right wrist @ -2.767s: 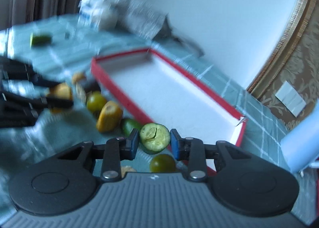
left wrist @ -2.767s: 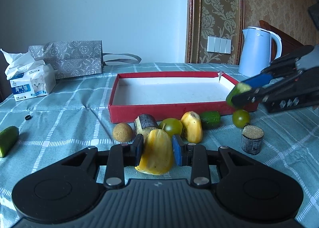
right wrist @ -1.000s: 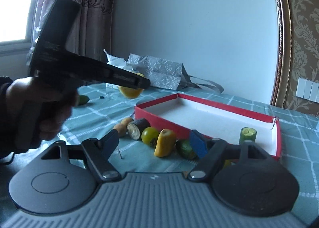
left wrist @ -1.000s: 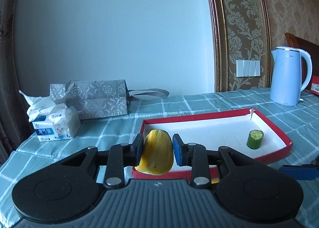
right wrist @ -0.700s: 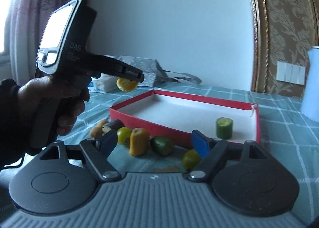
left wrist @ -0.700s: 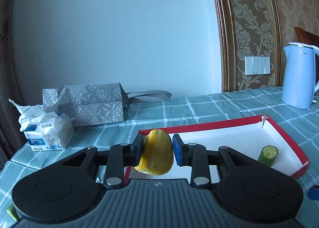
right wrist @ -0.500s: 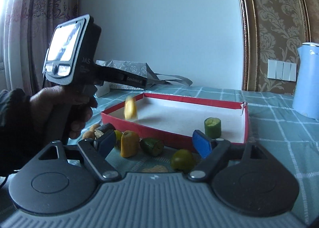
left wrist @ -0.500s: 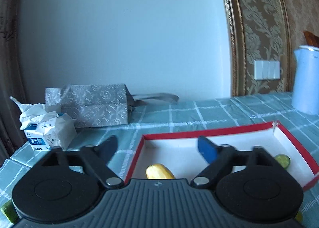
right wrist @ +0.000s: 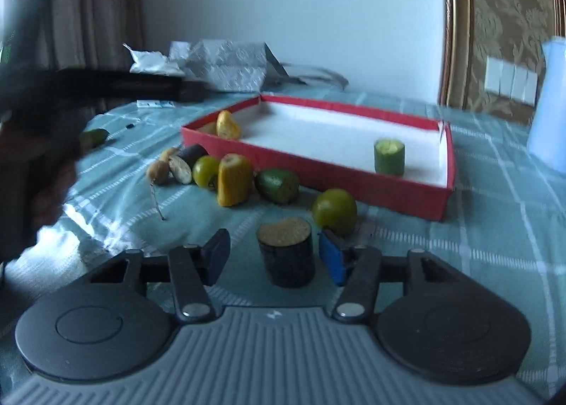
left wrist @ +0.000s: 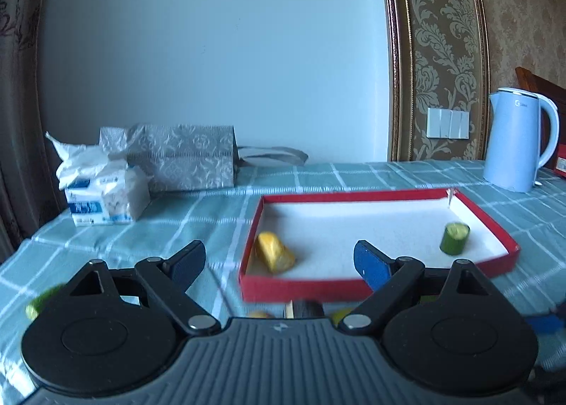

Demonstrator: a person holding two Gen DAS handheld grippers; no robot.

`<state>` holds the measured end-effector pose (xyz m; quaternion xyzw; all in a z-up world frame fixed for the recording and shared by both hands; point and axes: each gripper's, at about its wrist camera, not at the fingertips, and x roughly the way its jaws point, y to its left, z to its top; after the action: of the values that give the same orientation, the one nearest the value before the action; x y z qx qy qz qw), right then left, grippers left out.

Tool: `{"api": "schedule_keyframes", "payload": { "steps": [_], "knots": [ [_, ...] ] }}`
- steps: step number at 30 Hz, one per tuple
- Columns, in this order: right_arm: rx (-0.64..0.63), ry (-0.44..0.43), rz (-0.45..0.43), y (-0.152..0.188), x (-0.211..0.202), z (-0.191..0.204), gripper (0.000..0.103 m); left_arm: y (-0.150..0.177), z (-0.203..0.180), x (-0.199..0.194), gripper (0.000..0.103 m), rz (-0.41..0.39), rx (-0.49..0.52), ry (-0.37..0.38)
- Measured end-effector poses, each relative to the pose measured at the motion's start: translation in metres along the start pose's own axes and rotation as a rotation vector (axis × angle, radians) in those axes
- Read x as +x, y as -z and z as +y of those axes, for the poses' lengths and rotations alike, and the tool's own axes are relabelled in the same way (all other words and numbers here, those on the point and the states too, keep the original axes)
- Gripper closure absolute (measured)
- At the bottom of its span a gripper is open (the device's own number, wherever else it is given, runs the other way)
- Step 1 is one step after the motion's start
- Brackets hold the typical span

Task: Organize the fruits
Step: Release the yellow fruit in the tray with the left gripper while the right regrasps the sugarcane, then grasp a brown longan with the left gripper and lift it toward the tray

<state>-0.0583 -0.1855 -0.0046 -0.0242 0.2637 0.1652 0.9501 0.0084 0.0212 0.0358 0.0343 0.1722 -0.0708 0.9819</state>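
The fruits here are a mixed bunch of small pieces. Inside the red tray (left wrist: 490,219) there are 2 things: a yellow fruit piece (left wrist: 274,256) lying on its side in the near-left corner, right against the wall, and a green cut cylinder (left wrist: 454,238) standing upright toward the right end, pale cut face up. The tray's floor is white, and the 2 pieces sit well apart.

The rest is on the checked teal tablecloth (right wrist: 495,228), in front of the tray's long wall. From the right wrist view there's a brown round fruit (right wrist: 158,171), a dark cut piece with a pale face (right wrist: 184,161), a yellow-green round fruit (right wrist: 206,166), a tall orange-yellow chunk (right wrist: 233,179) standing up, and a dark green fruit (right wrist: 277,185), all clustered close together. A bit nearer sits another yellow-green ball (right wrist: 334,211), and just beside it a dark stubby cylinder with a grainy tan top (right wrist: 287,253). One more green piece (right wrist: 93,137) lies off to the left, well apart.

The left gripper (left wrist: 279,260) has its jaws wide apart and nothing between them, hovering near the tray's left end. The right gripper (right wrist: 276,258) is low by the table with its jaws spread on either side of the dark cylinder, not closed on it.

Further back there's a tissue pack (left wrist: 106,198), a silver patterned bag (left wrist: 184,162) and a pale blue kettle (left wrist: 514,139).
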Motion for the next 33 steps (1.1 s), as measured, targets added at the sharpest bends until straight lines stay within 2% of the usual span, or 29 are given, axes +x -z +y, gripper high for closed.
{"api": "schedule_keyframes", "payload": {
  "steps": [3,4,5,6,11,18,27,29,33],
  "knots": [
    [0.01,0.011,0.021,-0.001,0.005,-0.001,0.049,0.011,0.006,-0.005,0.012,0.023,-0.007,0.0],
    [0.003,0.018,0.024,-0.001,0.006,0.0,0.053,0.013,0.009,-0.007,0.012,0.023,-0.013,0.001],
    [-0.009,0.019,0.039,-0.001,0.009,0.001,0.064,0.015,0.011,-0.008,0.012,0.023,-0.02,0.003],
    [-0.015,0.029,0.048,-0.001,0.011,0.002,0.07,0.016,0.012,-0.01,0.012,0.022,-0.024,0.008],
    [-0.025,0.056,0.041,-0.002,0.014,0.005,0.07,0.02,0.006,-0.016,0.012,0.001,0.026,0.046],
    [0.061,0.08,-0.04,0.003,-0.003,-0.01,0.07,0.028,-0.016,-0.023,0.012,-0.006,0.159,0.117],
    [0.095,0.057,-0.058,0.003,-0.005,-0.018,0.071,0.035,-0.004,0.003,0.013,0.13,0.147,0.072],
    [0.098,0.053,-0.061,0.003,-0.006,-0.019,0.07,0.038,-0.001,0.007,0.015,0.153,0.152,0.061],
    [0.104,0.049,-0.063,0.003,-0.006,-0.019,0.07,0.04,0.006,0.018,0.042,0.214,0.123,0.082]
  ]
}}
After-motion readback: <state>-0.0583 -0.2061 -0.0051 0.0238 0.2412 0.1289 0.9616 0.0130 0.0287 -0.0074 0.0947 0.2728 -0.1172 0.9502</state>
